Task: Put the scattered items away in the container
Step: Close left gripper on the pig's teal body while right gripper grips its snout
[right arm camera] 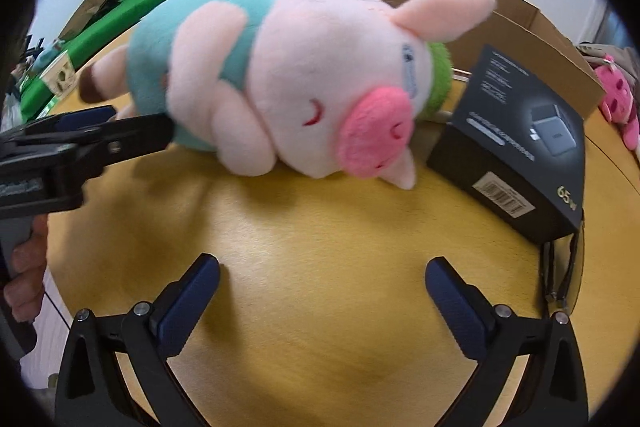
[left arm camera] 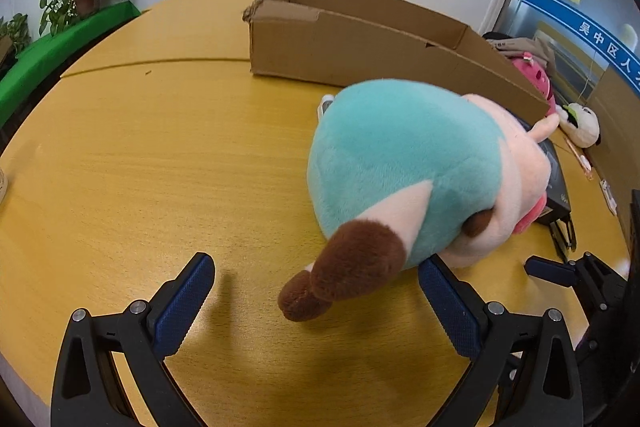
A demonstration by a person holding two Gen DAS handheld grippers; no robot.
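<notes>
A plush pig (right arm camera: 304, 83) in a teal top lies on its side on the yellow wooden table (left arm camera: 140, 163). The open cardboard box (left arm camera: 360, 39) sits behind it at twelve o'clock. At three o'clock, touching the pig's ear, stands a black carton (right arm camera: 516, 155) marked "65". The left gripper (left arm camera: 316, 303) and the right gripper (right arm camera: 322, 299) both gape wide, holding nothing. A pink toy (right arm camera: 620, 103) lies far right.

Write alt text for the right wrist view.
A pink plush pig in a teal shirt lies on its side on a yellow wooden table, beside a black product box and before a brown cardboard box; the open right gripper is in the foreground.
</notes>
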